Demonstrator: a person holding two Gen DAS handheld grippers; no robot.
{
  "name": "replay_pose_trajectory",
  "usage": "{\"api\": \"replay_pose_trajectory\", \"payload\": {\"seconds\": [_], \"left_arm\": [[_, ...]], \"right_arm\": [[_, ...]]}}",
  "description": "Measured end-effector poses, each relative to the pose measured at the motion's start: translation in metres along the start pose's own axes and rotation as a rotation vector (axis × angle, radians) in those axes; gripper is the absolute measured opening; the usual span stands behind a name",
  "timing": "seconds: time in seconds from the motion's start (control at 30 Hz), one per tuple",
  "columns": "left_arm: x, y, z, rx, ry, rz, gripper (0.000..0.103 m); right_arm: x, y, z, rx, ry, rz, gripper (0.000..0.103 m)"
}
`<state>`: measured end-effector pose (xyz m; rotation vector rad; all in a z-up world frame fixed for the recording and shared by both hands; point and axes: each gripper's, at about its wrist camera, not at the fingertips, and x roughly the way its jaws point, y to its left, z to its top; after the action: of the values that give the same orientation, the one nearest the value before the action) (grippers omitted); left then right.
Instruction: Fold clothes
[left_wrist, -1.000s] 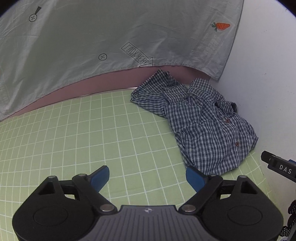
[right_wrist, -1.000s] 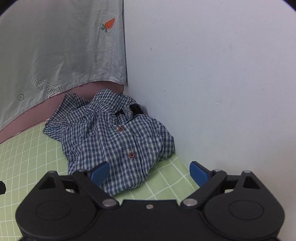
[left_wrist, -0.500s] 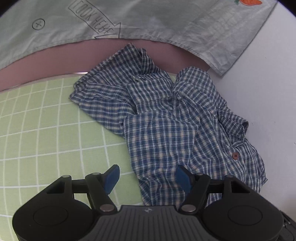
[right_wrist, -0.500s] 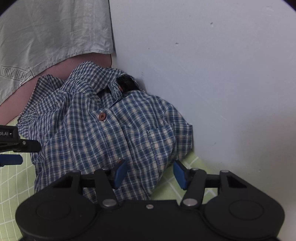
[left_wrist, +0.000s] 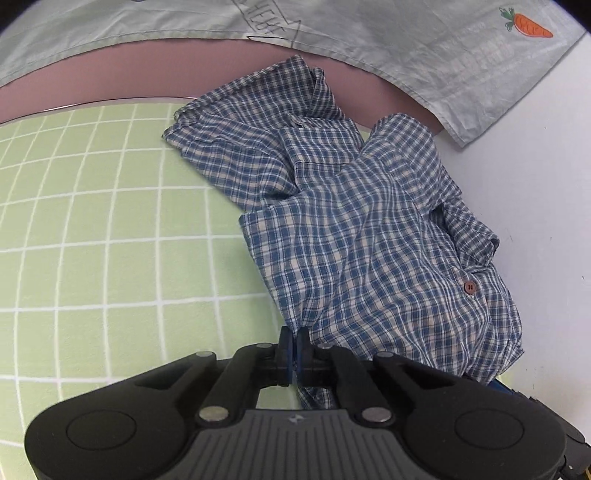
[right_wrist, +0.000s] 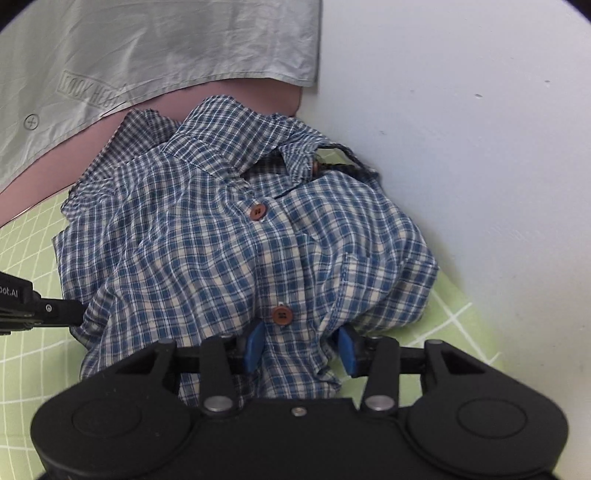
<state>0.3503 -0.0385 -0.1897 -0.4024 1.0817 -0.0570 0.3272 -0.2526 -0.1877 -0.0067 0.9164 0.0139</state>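
Note:
A crumpled blue-and-white checked shirt (left_wrist: 369, 229) with brown buttons lies on the green grid mat (left_wrist: 110, 221), pushed into the corner against the white wall. My left gripper (left_wrist: 294, 338) is shut on the shirt's near hem edge. In the right wrist view the shirt (right_wrist: 221, 258) fills the middle. My right gripper (right_wrist: 301, 345) is partly open, its blue fingers straddling a bunch of fabric just below the lower button. The left gripper's body (right_wrist: 37, 306) shows at the shirt's left edge.
A grey cloth (left_wrist: 406, 44) with a carrot print hangs over the back, above a pink strip (left_wrist: 110, 81). The white wall (right_wrist: 461, 147) stands close on the right of the shirt. Bare green mat (right_wrist: 454, 314) runs left of the shirt and shows at the wall.
Both grippers moved in onto the shirt. The left one went from open to shut on the hem. The right one's fingers narrowed around a bunch of fabric.

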Motion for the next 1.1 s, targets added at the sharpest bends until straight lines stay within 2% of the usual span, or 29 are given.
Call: {"api": "replay_pose_trajectory", "payload": {"seconds": [0.1,0.23,0.33,0.47,0.6,0.73,0.8,0.87,0.9,0.97,1.03,1.1], "left_arm": [[-0.03,0.029,-0.025,-0.042,-0.024,0.032,0.002],[-0.075,0.088,-0.067,-0.139,-0.049,0.081,0.002],[-0.121,0.141,-0.112,-0.227,-0.076,0.111,0.002],[-0.182,0.205,-0.174,-0.325,-0.094,0.141,0.002],[-0.229,0.256,-0.223,-0.381,-0.066,0.121,0.002],[-0.271,0.308,-0.237,-0.345,-0.079,0.092,0.01],[-0.293,0.338,-0.236,-0.334,-0.11,0.103,0.017],[-0.316,0.371,-0.235,-0.344,-0.155,0.134,0.031],[-0.326,0.386,-0.235,-0.351,-0.177,0.158,0.033],[-0.343,0.414,-0.236,-0.369,-0.21,0.214,0.039],[-0.352,0.438,-0.236,-0.403,-0.216,0.26,0.041],[-0.358,0.453,-0.236,-0.433,-0.214,0.264,0.043]], "right_arm": [[-0.008,0.032,-0.011,-0.081,0.002,0.055,0.044],[-0.026,0.087,-0.034,-0.194,0.007,0.146,0.044],[-0.047,0.14,-0.061,-0.288,0.007,0.207,0.044],[-0.081,0.214,-0.109,-0.382,-0.002,0.245,0.045],[-0.117,0.274,-0.148,-0.381,-0.002,0.175,0.046],[-0.147,0.319,-0.175,-0.328,-0.041,0.028,0.051],[-0.164,0.334,-0.184,-0.253,-0.079,-0.047,0.056],[-0.175,0.35,-0.184,-0.184,-0.115,-0.092,0.063],[-0.185,0.355,-0.191,-0.153,-0.135,-0.106,0.069],[-0.199,0.374,-0.204,-0.119,-0.17,-0.113,0.074],[-0.205,0.394,-0.211,-0.116,-0.184,-0.089,0.076],[-0.208,0.415,-0.215,-0.128,-0.186,-0.048,0.076]]}}
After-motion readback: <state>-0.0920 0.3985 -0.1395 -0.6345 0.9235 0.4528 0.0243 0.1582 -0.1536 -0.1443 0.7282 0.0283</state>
